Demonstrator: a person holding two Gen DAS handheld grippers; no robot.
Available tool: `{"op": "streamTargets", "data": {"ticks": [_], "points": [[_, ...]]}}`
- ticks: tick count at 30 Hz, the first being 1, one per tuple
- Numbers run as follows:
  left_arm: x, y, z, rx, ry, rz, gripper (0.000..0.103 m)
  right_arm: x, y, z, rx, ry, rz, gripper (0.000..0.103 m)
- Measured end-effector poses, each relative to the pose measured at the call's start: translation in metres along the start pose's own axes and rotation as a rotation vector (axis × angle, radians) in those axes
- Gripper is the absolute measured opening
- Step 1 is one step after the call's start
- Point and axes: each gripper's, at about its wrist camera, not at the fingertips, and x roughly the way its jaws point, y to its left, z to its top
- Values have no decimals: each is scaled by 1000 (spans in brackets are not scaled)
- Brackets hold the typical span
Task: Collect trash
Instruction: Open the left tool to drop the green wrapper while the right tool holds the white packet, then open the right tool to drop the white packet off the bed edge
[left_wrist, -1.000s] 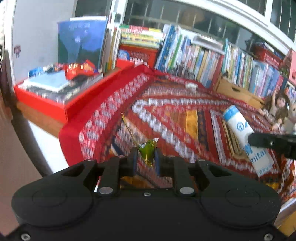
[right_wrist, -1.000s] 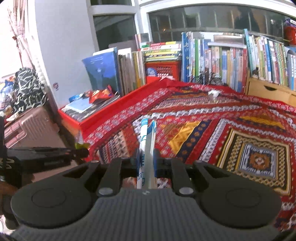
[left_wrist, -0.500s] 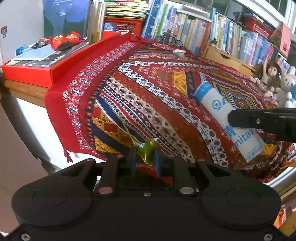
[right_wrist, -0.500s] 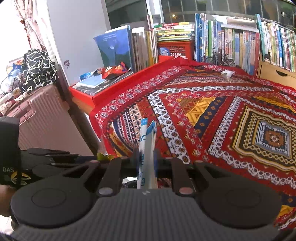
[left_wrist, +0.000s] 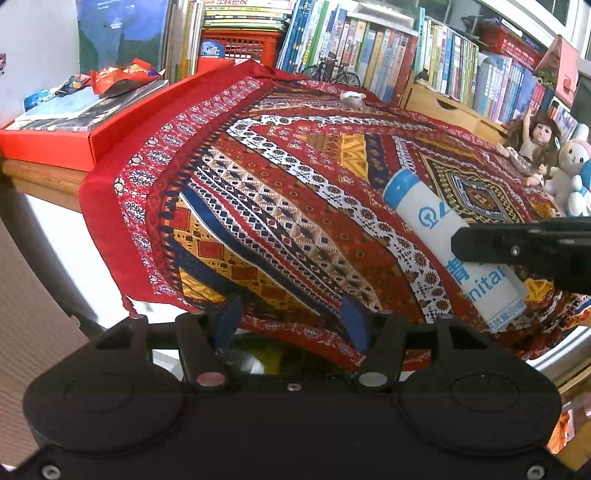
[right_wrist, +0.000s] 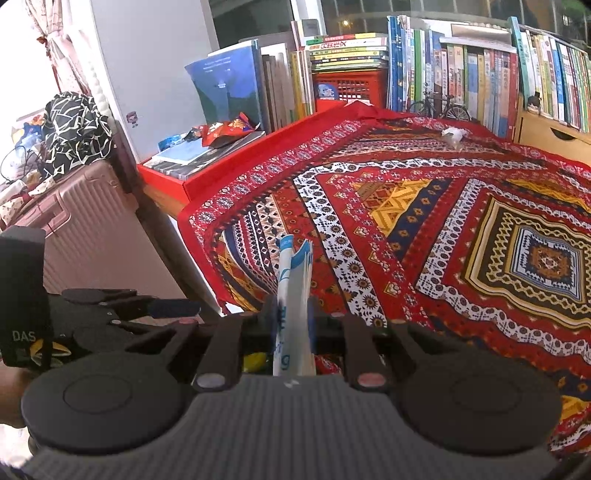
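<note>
At the desk (left_wrist: 44, 177) edge, left tongs (left_wrist: 291, 321) are opening, nothing seen between; white-blue wrapper (right_wrist: 293, 291) is pinched in right tongs (right_wrist: 293, 321). Risk: wrapper is released too early & misses the bin, which isn't clearly visible.

The flattened white-and-blue paper packet (left_wrist: 454, 240) shows blue letters "nita"; the black left gripper body (right_wrist: 26, 295) reads "DAS".

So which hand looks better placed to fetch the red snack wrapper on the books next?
Probably left: the left gripper is opening with nothing between its pads, while the right gripper is shut on the white-and-blue packet. The red snack wrapper lies untouched.
</note>
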Motion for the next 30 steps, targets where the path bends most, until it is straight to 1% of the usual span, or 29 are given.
{"op": "streamTargets", "data": {"ticks": [1,2,3,5,10,12,16,17,19,20,21,25,27,29,30], "points": [[1,0,0,-2,1,5,61,1,-1,0,4,2,-1,20],[0,1,0,-5,-1,9,65,1,-1,-1,6,6,0,20],[0,2,1,-11,-4,16,73,2,-1,-2,7,9,1,20],[-1,5,2,-29,-16,30,82,3,-1,-3,1,15,4,20],[-5,19,9,-112,-40,41,86,5,1,-6,-11,31,16,20],[-6,21,13,-117,-56,56,89,6,1,-7,-13,38,21,21],[-7,25,22,-106,-73,70,90,8,2,-8,-18,43,26,22],[-8,26,24,-106,-81,73,91,9,3,-7,-25,44,28,24],[-11,27,27,-106,-100,87,93,12,6,-5,-59,44,31,40],[-12,29,29,-105,-107,93,94,13,7,-4,-78,45,26,68],[-12,30,30,-104,-112,98,94,15,8,-3,-93,43,23,84],[-13,38,35,-121,-113,117,95,13,7,1,-100,7,-3,103],[-14,40,35,-133,-118,120,97,11,4,1,-96,-3,-8,103],[-14,40,36,-133,-115,116,103,12,0,1,-89,3,-11,103],[-13,39,36,-128,-112,117,103,12,-2,1,-84,9,-15,103]]}}
